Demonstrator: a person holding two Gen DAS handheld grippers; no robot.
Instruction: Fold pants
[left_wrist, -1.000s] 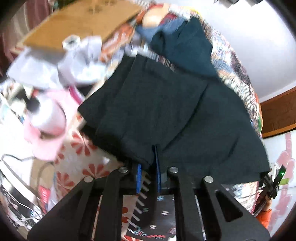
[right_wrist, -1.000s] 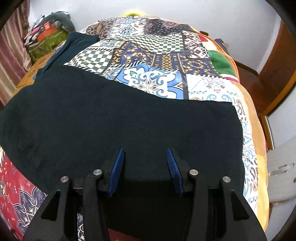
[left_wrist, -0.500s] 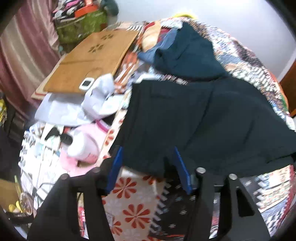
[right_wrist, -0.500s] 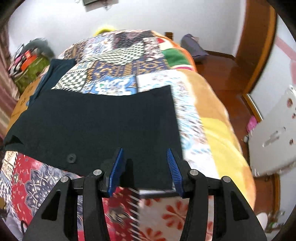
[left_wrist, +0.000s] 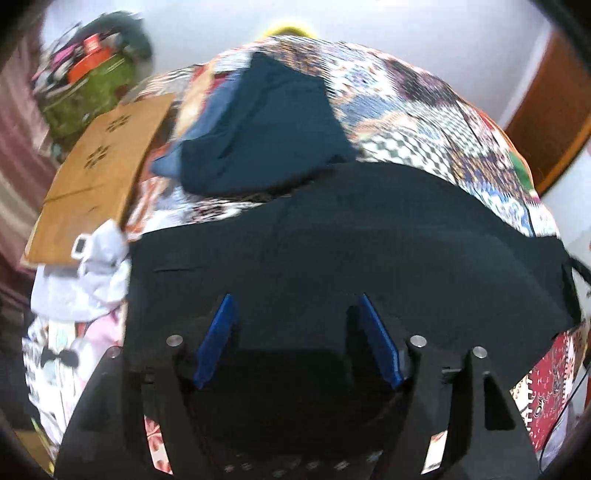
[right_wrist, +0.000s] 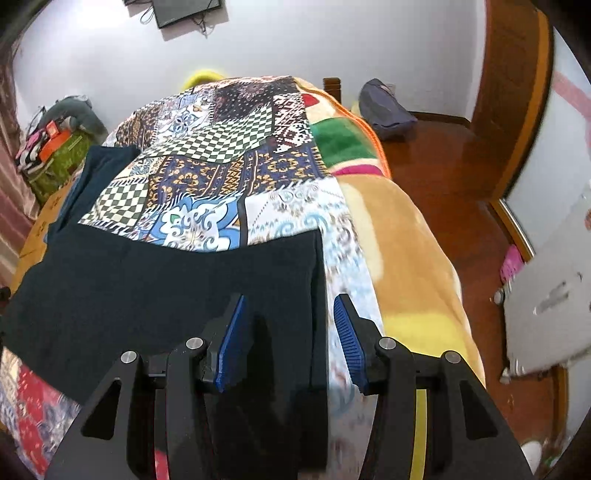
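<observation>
The black pants (left_wrist: 332, 240) lie flat across a patchwork bedspread (left_wrist: 424, 122). My left gripper (left_wrist: 295, 310) is open, its blue pads spread over the left part of the pants with nothing between them. In the right wrist view the pants (right_wrist: 147, 288) end in a straight right edge. My right gripper (right_wrist: 288, 317) is open and straddles that edge, one pad over the cloth, the other over the bedspread (right_wrist: 221, 147).
A dark teal garment (left_wrist: 269, 129) lies folded behind the pants. A brown cardboard sheet (left_wrist: 99, 173), white cloth (left_wrist: 85, 280) and clutter lie at the left. The bed's right side drops to a wooden floor (right_wrist: 443, 155); a dark bag (right_wrist: 384, 110) lies there.
My left gripper has let go of the pants, opened, and moved in over them. My right gripper stayed open and shifted right to the pants' right edge.
</observation>
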